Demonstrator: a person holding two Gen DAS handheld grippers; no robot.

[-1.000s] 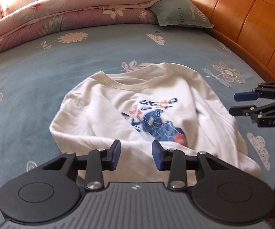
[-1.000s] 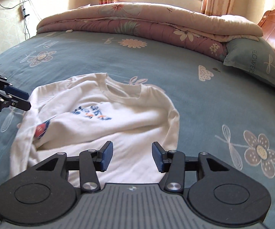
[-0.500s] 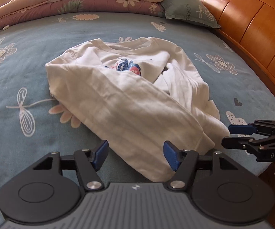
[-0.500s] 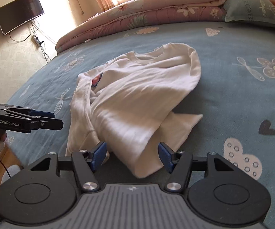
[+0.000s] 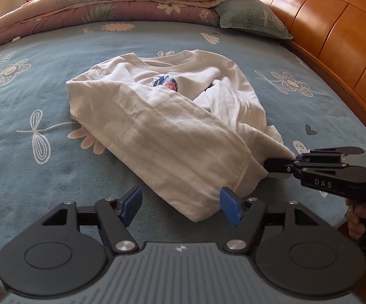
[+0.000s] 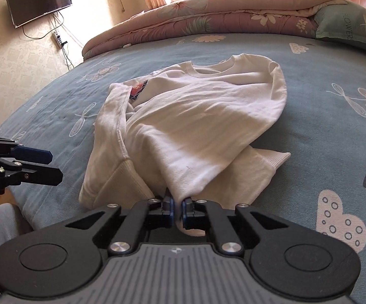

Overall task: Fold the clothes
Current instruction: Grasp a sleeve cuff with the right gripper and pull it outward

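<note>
Surface: bed (image 5: 56, 81) under a teal bedsheet with flower and heart prints; wooden headboard (image 5: 335, 33); folded floral quilt (image 5: 122, 2).
Writing: pillow (image 5: 251, 17) reads "FLOWERS"; right gripper (image 5: 269, 165) body reads "DAS".
Garment: white sweatshirt (image 5: 162, 126), mid-bed, sleeves folded in, blue-red print partly covered; ribbed knit cuffs and hem.
Left gripper (image 5: 180, 202): jaws opening, blue pads either side of the hem, not pressing.
Right gripper: clamped together on a fold of sweatshirt fabric.

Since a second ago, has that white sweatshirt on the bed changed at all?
Yes. The white sweatshirt no longer lies open: its sides are folded inward over the print, though it stays by the same bedsheet flowers. The right gripper pinches its hem.
</note>
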